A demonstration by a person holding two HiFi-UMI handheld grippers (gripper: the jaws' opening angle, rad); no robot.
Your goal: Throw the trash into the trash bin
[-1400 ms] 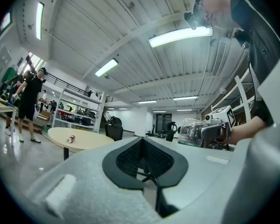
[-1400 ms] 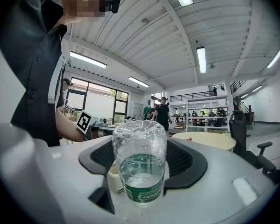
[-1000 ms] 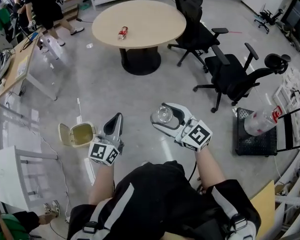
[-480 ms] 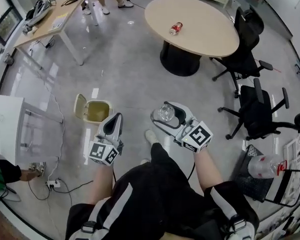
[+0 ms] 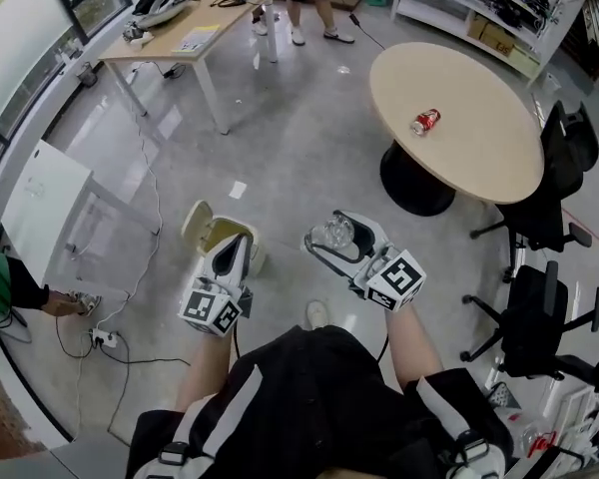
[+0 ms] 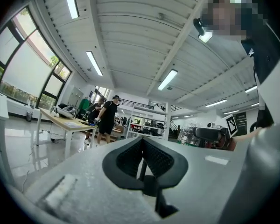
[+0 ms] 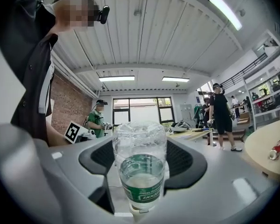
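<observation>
Bottle of clear plastic [image 7: 139, 141], green label [image 7: 141, 185] print unreadable, is clenched in your right gripper [image 5: 328, 237] beside the open beige trash bin [image 5: 216, 232]; your left gripper [image 5: 236, 244], closed empty, hangs over it

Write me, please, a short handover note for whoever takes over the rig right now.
Left gripper: shut and empty; in the head view it overlaps the open trash bin on the floor.
Right gripper: shut on a clear plastic bottle, off to the side of the bin.
Done: bottle picked up.
Left: drop the bottle in the bin. A red can lies on the round table, probably next.
</observation>
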